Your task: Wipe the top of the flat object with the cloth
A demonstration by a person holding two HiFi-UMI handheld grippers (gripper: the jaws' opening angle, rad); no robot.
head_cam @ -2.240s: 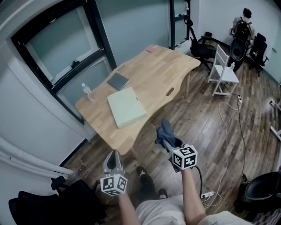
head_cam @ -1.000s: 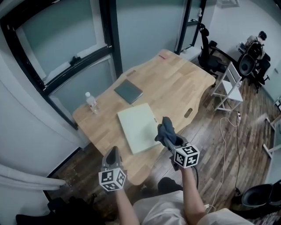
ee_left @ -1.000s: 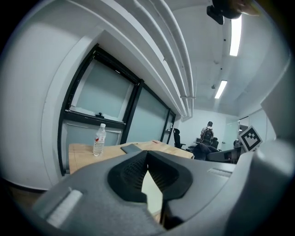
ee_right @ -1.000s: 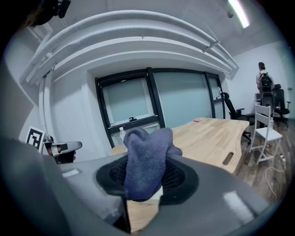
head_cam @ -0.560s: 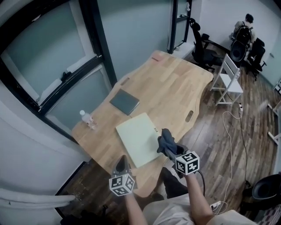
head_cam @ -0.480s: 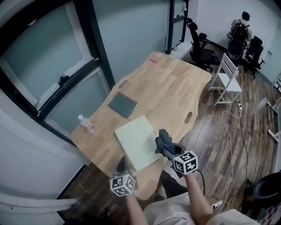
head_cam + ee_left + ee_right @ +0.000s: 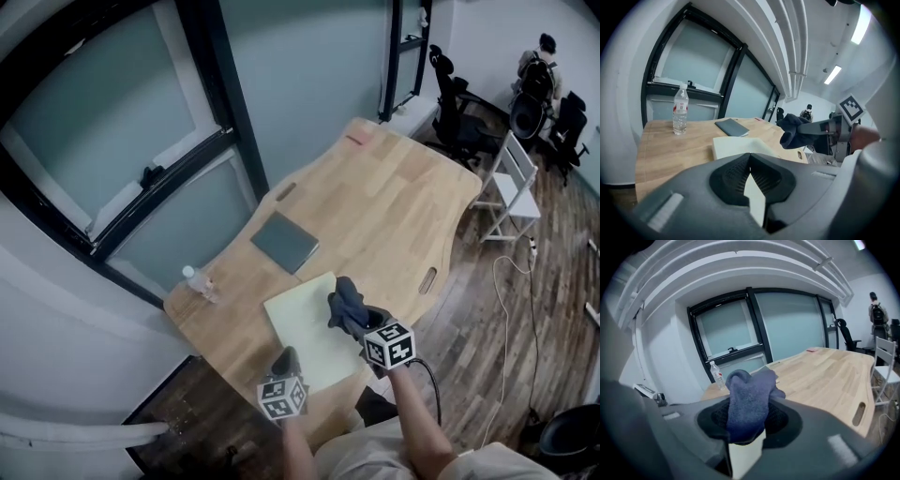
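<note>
A pale green flat object (image 7: 305,330) lies near the front edge of the wooden table (image 7: 394,197). My right gripper (image 7: 355,320) is shut on a bunched blue-grey cloth (image 7: 345,302), which hangs over the flat object's right part. In the right gripper view the cloth (image 7: 749,401) fills the space between the jaws. My left gripper (image 7: 286,358) hovers at the flat object's near edge, shut with nothing in it. In the left gripper view the flat object (image 7: 739,146) lies ahead of the left gripper (image 7: 750,157), and the cloth (image 7: 794,130) shows at the right.
A grey notebook (image 7: 284,242) lies beyond the flat object and a water bottle (image 7: 198,281) stands at the table's left corner. Dark window frames (image 7: 159,169) run behind the table. A white chair (image 7: 514,183), office chairs and a person (image 7: 542,70) are at the far right.
The view has drawn closer to the table. Both grippers went from over the floor to over the table's front; the cloth is now above the flat object.
</note>
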